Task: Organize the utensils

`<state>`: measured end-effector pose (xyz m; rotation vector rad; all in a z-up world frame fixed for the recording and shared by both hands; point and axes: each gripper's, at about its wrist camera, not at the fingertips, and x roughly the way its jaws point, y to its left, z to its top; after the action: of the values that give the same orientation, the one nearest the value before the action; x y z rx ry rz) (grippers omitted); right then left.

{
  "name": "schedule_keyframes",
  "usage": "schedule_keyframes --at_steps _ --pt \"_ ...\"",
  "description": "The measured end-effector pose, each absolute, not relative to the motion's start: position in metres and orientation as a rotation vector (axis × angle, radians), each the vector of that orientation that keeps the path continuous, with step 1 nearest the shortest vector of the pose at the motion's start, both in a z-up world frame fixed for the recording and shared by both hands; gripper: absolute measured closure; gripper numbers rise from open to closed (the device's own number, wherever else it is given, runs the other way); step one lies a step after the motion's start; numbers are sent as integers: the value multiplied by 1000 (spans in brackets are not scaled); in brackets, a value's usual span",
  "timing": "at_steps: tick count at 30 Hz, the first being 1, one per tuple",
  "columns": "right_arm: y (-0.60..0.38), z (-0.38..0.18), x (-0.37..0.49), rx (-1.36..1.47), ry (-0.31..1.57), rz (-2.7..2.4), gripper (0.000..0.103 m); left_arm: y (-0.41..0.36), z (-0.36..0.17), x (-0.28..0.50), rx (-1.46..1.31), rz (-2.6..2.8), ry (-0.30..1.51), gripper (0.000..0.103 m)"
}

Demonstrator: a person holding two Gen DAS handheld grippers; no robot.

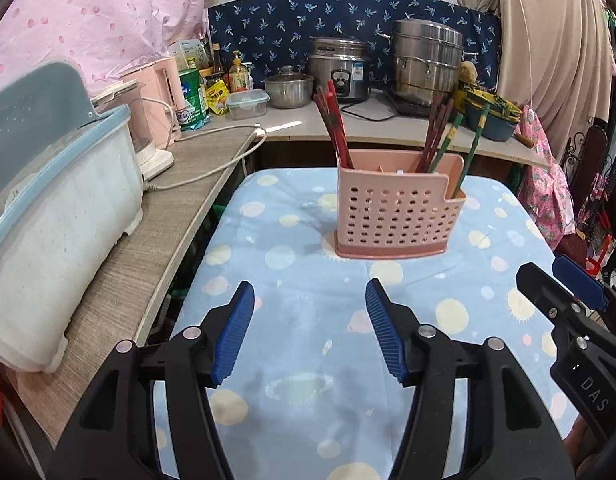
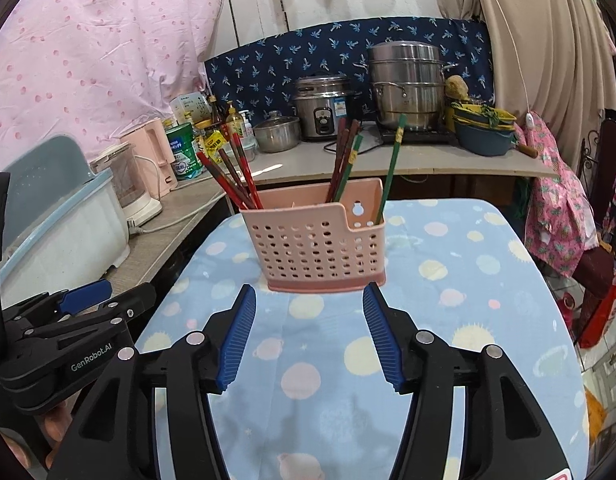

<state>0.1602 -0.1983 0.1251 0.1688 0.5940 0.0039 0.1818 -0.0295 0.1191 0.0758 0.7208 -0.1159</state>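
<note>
You have one pink perforated utensil caddy (image 1: 392, 216) standing upright on the table with the blue planet-print cloth (image 1: 308, 360), toward its far edge and about midway between its side edges. Its front wall is full of round holes, it has a darker pink base, and its right end steps down to a lower compartment. In its left end lean about four red-and-dark chopsticks (image 2: 231, 176), tilted left; toward the right stand about four more, red and green (image 2: 344, 160), and one green chopstick (image 2: 392, 168) sits alone in the low right compartment. Your left gripper (image 1: 310, 332) is released, its blue ribbed pads spread wide with nothing between them, hovering over the cloth well short of the caddy. Your right gripper (image 2: 310, 332) is likewise spread and holding nothing, its tips just in front of the caddy's base. On the counter behind are one rice cooker (image 1: 340, 68), one stacked steel steamer (image 1: 426, 60) and one small lidded pot (image 1: 287, 88).
</note>
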Motion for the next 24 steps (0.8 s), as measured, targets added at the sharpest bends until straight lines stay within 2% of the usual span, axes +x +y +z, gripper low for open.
schedule_keyframes --at_steps 5,8,13,24 --pt "-199 111 145 180 611 -7 48 -28 104 170 71 -114 752 48" --pt "-197 105 136 166 611 -19 44 -27 98 162 68 -108 748 38" --pt "-195 97 126 135 621 -30 43 -29 93 151 78 -104 743 37" --pt "-188 84 117 54 635 -61 27 -26 74 143 67 -87 779 28"
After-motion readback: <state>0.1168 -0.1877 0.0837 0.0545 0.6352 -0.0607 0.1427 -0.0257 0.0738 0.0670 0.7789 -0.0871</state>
